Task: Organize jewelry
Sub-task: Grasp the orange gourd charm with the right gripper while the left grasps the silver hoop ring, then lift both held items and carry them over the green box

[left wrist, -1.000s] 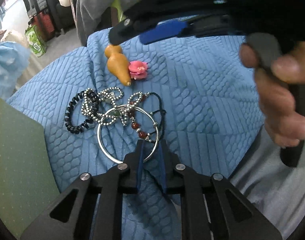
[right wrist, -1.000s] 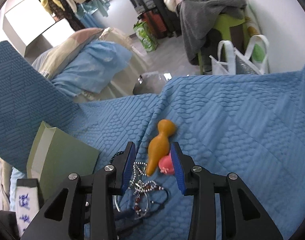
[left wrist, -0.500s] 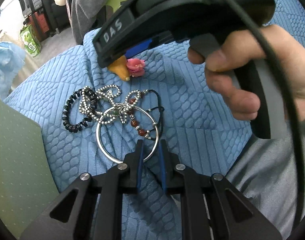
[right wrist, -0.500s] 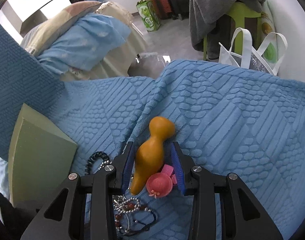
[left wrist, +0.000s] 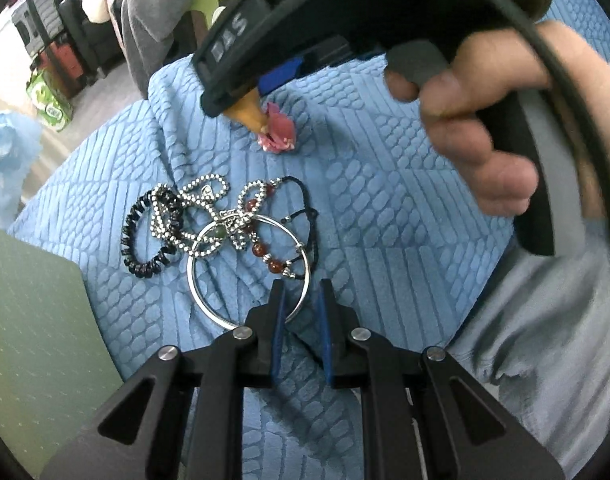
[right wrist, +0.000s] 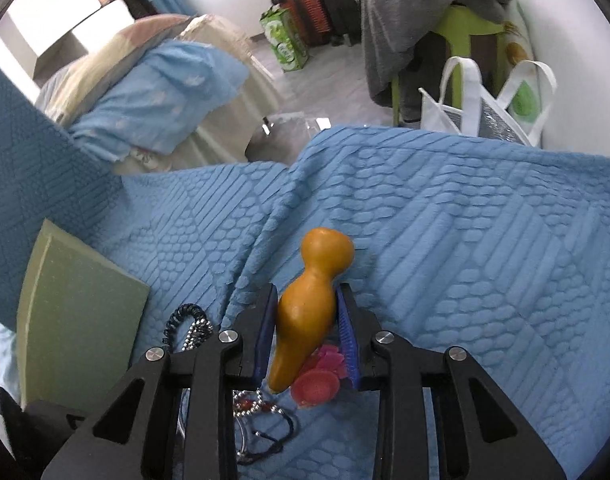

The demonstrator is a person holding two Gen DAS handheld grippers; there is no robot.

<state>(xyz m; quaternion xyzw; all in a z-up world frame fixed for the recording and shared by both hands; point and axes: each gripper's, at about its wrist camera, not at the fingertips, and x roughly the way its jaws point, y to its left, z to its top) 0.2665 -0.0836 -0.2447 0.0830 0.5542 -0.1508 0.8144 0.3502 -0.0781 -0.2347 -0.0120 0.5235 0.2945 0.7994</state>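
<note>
An orange gourd-shaped pendant [right wrist: 307, 304] lies on the blue quilt [right wrist: 465, 240] between the blue pads of my right gripper [right wrist: 305, 300], whose jaws touch its sides. A pink flower ornament [right wrist: 319, 380] lies just below it and also shows in the left wrist view [left wrist: 279, 132]. My left gripper [left wrist: 299, 292] is narrowly open and empty, its left finger over the rim of a silver bangle [left wrist: 209, 296]. A silver bead chain [left wrist: 197, 200], a red-bead bracelet [left wrist: 265, 248] and a black bead bracelet [left wrist: 145, 240] lie tangled beyond it.
A green box [left wrist: 29, 340] sits at the left on the quilt and also shows in the right wrist view [right wrist: 73, 312]. Beyond the quilt's edge are a white tote bag [right wrist: 477, 108], a green stool with grey clothes [right wrist: 425, 20] and bedding [right wrist: 153, 92].
My right gripper moved forward and down over the orange pendant, and its jaws narrowed until they touch it. My left gripper stayed by the bangle.
</note>
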